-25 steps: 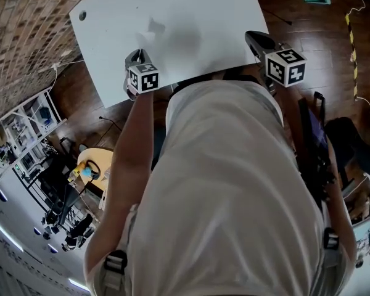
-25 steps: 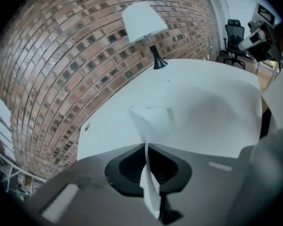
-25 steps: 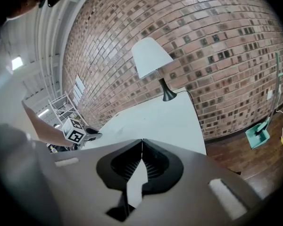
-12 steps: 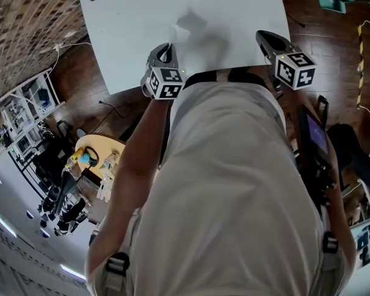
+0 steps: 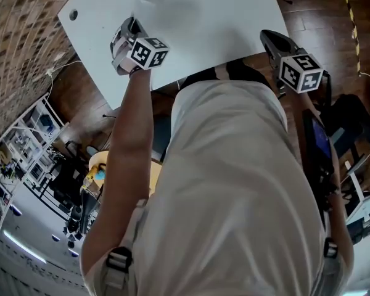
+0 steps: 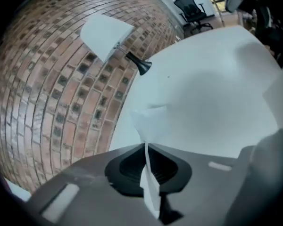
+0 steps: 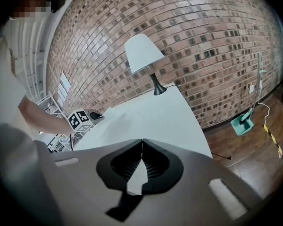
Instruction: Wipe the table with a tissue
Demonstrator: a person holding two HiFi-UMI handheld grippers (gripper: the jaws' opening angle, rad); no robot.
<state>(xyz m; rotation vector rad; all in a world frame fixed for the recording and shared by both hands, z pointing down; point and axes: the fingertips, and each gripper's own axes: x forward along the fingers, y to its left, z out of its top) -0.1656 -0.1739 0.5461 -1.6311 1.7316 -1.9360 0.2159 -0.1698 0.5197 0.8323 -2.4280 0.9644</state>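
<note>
The white table [image 5: 228, 23] fills the top of the head view. My left gripper [image 5: 126, 29] is over its left part, shut on a white tissue [image 6: 148, 119]. The tissue is pinched between the jaw tips [image 6: 145, 145] and trails forward onto the tabletop [image 6: 212, 93]. In the head view the tissue [image 5: 145, 2] shows as a pale crumple just beyond the jaws. My right gripper [image 5: 268, 37] hovers at the table's near right edge, away from the tissue. Its jaws [image 7: 142, 141] are shut, with a pale sliver behind the tips that I cannot identify. The left gripper's marker cube [image 7: 80, 119] shows in the right gripper view.
A white lamp [image 7: 144, 53] on a black stem stands at the table's far end against the brick wall [image 7: 203, 41]. A round hole [image 5: 73, 15] sits near the table's left corner. Wooden floor, a teal dustpan [image 7: 243, 124] and cables lie to the right.
My left gripper has swept left and farther onto the table, rolling as it went, with the tissue still pinched. The right gripper has stayed near the right edge.
</note>
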